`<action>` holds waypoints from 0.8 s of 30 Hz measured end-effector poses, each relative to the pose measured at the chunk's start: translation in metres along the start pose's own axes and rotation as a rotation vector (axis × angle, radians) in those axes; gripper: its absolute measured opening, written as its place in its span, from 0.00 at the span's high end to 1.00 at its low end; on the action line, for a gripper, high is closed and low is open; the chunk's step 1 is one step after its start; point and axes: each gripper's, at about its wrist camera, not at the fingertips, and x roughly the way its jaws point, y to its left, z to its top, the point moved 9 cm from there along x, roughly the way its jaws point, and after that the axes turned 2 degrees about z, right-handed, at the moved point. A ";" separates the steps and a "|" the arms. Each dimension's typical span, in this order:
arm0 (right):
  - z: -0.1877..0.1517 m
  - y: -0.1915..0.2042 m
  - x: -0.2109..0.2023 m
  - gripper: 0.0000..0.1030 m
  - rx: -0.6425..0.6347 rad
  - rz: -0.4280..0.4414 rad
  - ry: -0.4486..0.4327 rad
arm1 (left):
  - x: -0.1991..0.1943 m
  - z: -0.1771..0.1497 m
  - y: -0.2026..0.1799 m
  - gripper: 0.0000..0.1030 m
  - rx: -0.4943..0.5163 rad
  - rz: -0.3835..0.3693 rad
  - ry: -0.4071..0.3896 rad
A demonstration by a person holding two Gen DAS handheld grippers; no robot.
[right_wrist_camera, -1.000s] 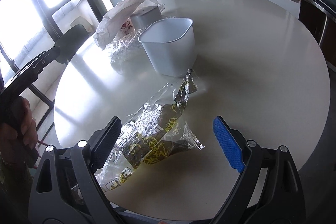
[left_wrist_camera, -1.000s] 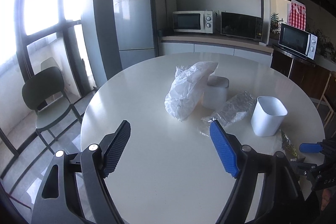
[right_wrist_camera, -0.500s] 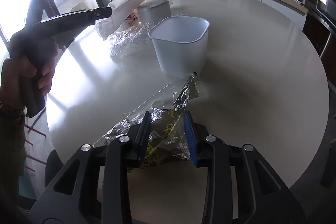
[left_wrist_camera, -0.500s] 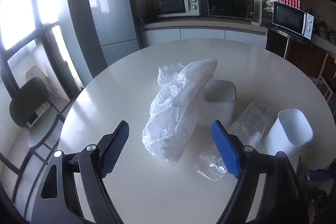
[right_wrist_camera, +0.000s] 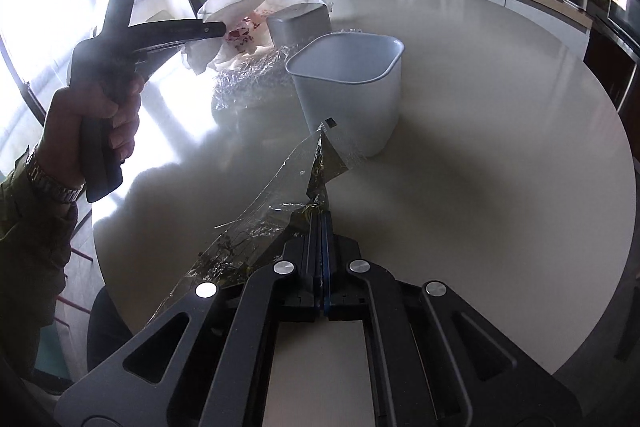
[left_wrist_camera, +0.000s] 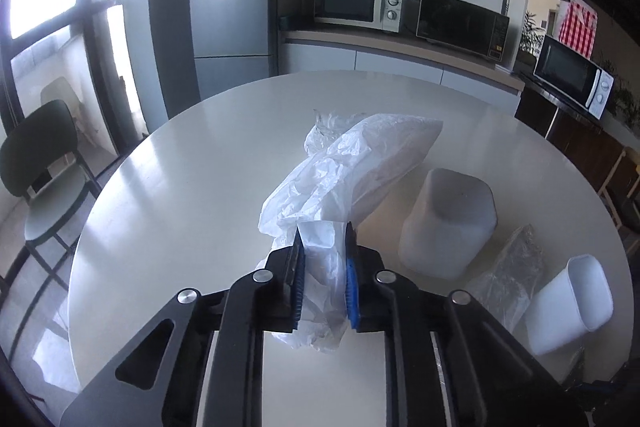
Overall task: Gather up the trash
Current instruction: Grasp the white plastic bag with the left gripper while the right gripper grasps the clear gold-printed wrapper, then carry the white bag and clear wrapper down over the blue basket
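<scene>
My left gripper (left_wrist_camera: 322, 269) has just closed its fingers on the white plastic bag (left_wrist_camera: 344, 171) near the middle of the round surface (left_wrist_camera: 192, 163). My right gripper (right_wrist_camera: 321, 227) has just pinched shut on the clear wrapper (right_wrist_camera: 276, 203) at the near edge, beside the white bin (right_wrist_camera: 352, 87).

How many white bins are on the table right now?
2. An upright bin stands open beside the crinkled clear wrapper; an upside-down bin sits behind it, next to the white bag.
</scene>
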 end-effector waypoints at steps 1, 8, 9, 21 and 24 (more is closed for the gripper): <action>0.001 -0.001 0.001 1.00 0.005 0.005 -0.002 | -0.003 0.001 0.004 0.92 -0.018 -0.001 -0.008; 0.008 0.000 -0.005 1.00 0.019 0.030 -0.035 | -0.034 0.009 0.012 0.95 -0.079 -0.018 -0.088; 0.009 0.000 -0.007 1.00 0.017 0.032 -0.040 | -0.038 0.009 0.013 0.95 -0.087 -0.019 -0.093; 0.017 -0.002 -0.034 1.00 0.011 0.035 -0.107 | -0.095 -0.009 0.016 0.95 -0.158 -0.007 -0.137; 0.019 0.001 -0.041 1.00 0.000 0.037 -0.125 | -0.110 -0.023 0.016 0.95 -0.174 -0.020 -0.131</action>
